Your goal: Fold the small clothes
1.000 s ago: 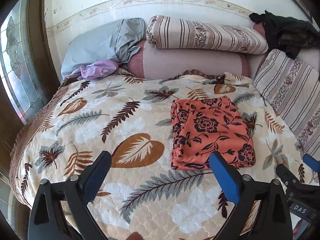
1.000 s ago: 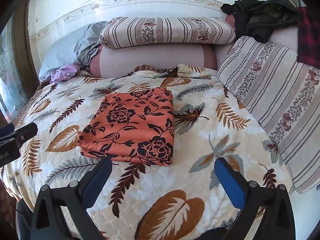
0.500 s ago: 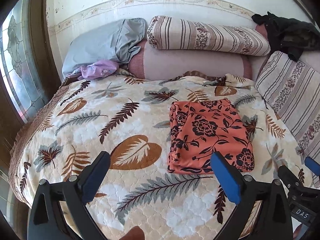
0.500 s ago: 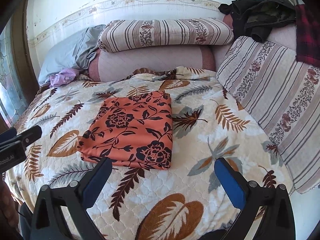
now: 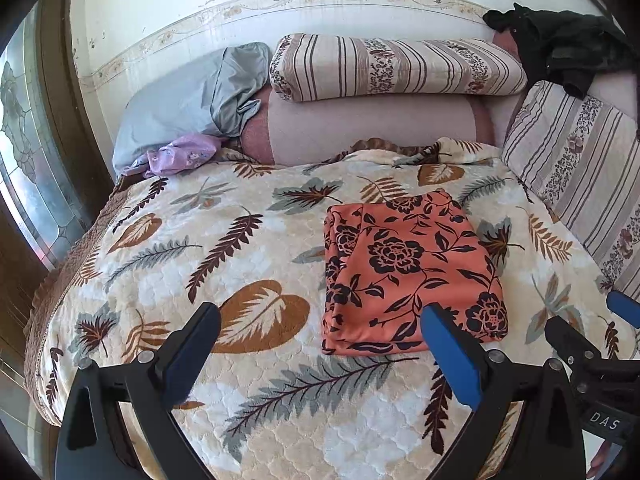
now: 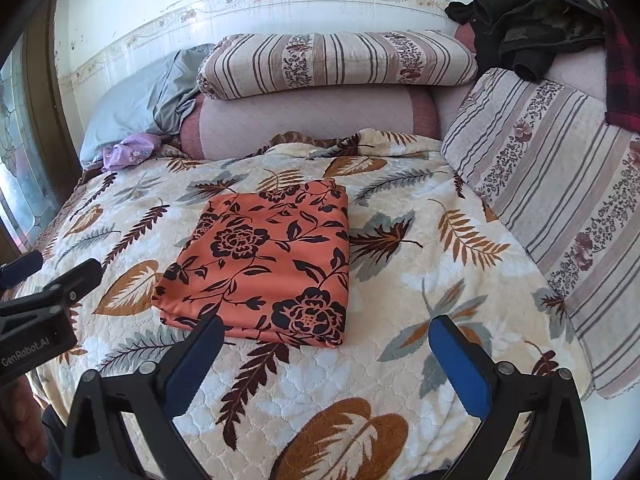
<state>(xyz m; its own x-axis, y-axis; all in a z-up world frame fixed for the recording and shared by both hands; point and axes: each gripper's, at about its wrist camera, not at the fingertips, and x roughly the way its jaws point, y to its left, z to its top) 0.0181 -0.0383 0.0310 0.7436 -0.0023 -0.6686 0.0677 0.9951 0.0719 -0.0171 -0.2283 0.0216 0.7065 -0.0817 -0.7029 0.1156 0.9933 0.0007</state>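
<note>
Two grippers, left and right, hover with jaws spread wide and empty above the leaf-patterned bedspread, where the folded orange floral garment lies flat just ahead of them.

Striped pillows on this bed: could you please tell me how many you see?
2: one striped pillow lies along the headboard on the pink bolster; another leans at the bed's right side. Others may be hidden.

both tongs drawn back, folded cloth farther
</note>
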